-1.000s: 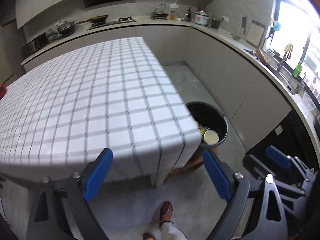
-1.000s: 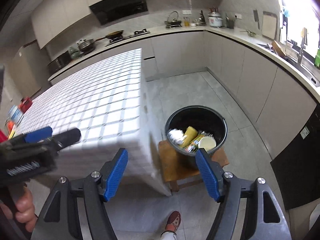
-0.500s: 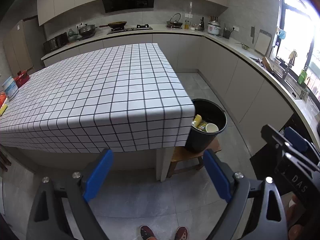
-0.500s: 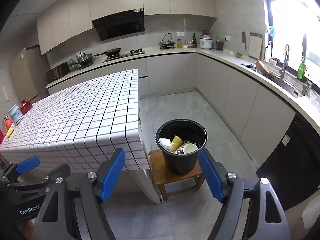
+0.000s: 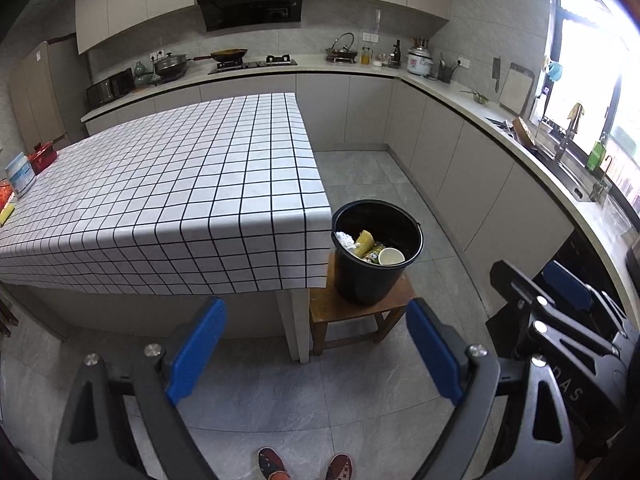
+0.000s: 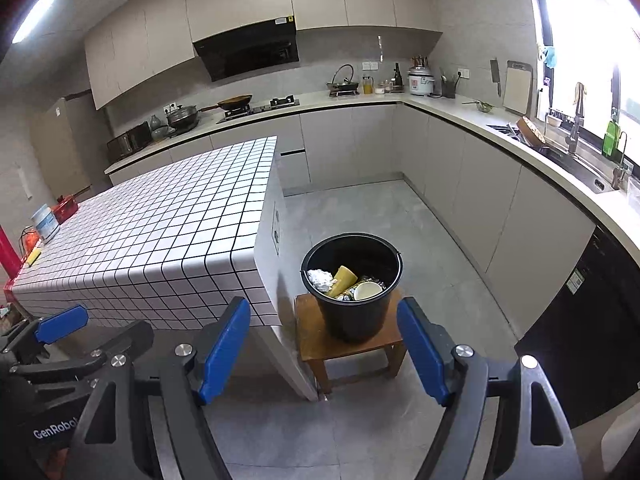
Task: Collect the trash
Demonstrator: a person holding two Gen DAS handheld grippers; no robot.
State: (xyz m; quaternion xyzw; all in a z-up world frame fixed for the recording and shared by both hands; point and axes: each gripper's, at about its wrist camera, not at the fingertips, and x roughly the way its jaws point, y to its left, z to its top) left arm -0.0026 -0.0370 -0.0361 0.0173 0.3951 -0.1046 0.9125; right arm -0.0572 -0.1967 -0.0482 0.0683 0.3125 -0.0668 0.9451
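A black bucket (image 5: pixel 376 260) (image 6: pixel 352 284) stands on a small wooden stool (image 5: pixel 356 316) (image 6: pixel 348 344) beside the table's right corner. It holds trash: crumpled white paper (image 6: pixel 320 278), a yellow cup (image 6: pixel 343 278) and a white cup (image 6: pixel 368 290). My left gripper (image 5: pixel 316 348) is open and empty, held back from the table over the floor. My right gripper (image 6: pixel 324 344) is open and empty, also back from the bucket. The right gripper also shows in the left wrist view (image 5: pixel 560 312), and the left gripper in the right wrist view (image 6: pixel 76 340).
A table with a white checked cloth (image 5: pixel 180 184) (image 6: pixel 160 232) fills the left. A tin (image 5: pixel 20 174) and a red item (image 5: pixel 42 154) sit at its far left edge. Kitchen counters (image 5: pixel 500 132) run along the back and right. My feet (image 5: pixel 304 466) stand on grey floor tiles.
Both grippers have pulled back and away from the table and bucket. The view is now wider and steadier. Both stay open and empty.
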